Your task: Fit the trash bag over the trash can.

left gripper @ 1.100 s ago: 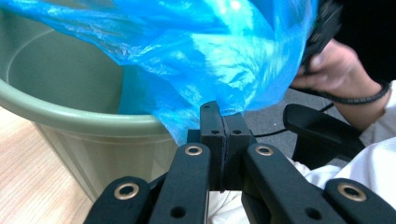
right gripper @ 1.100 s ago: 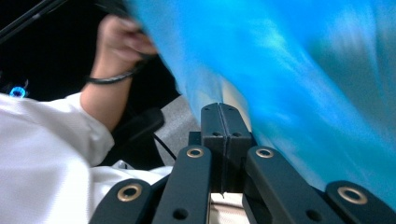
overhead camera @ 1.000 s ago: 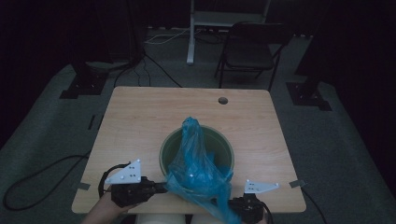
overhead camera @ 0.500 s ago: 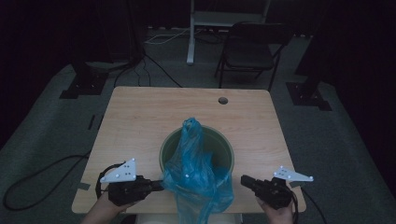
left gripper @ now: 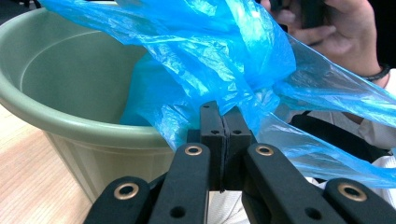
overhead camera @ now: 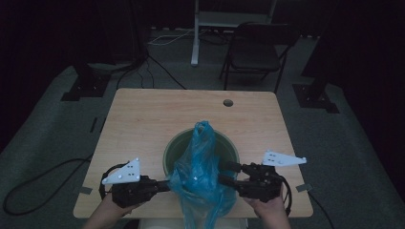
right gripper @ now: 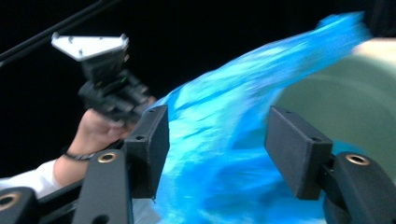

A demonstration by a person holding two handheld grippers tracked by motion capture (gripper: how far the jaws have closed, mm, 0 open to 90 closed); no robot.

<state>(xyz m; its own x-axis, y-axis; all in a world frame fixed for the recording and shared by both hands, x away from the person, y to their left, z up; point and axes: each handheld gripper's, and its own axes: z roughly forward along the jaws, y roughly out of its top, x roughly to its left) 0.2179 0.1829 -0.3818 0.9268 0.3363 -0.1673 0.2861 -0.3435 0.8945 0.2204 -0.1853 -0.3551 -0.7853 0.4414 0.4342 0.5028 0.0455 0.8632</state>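
Bag [overhead camera: 203,174]: left tongs [left gripper: 223,135] stay clamped on it; right tongs [right gripper: 217,154] just opened, risen.

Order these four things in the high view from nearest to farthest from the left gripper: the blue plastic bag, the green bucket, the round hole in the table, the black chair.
1. Blue plastic bag: its edge is pinched in the left gripper.
2. Green bucket: just beyond, near the table's front edge.
3. Round hole: near the table's far edge.
4. Black chair: on the floor behind the table.

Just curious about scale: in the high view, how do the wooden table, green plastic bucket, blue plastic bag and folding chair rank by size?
1. Wooden table
2. Blue plastic bag and green plastic bucket: too alike to rank
3. Dark folding chair, though farther away, so unsure
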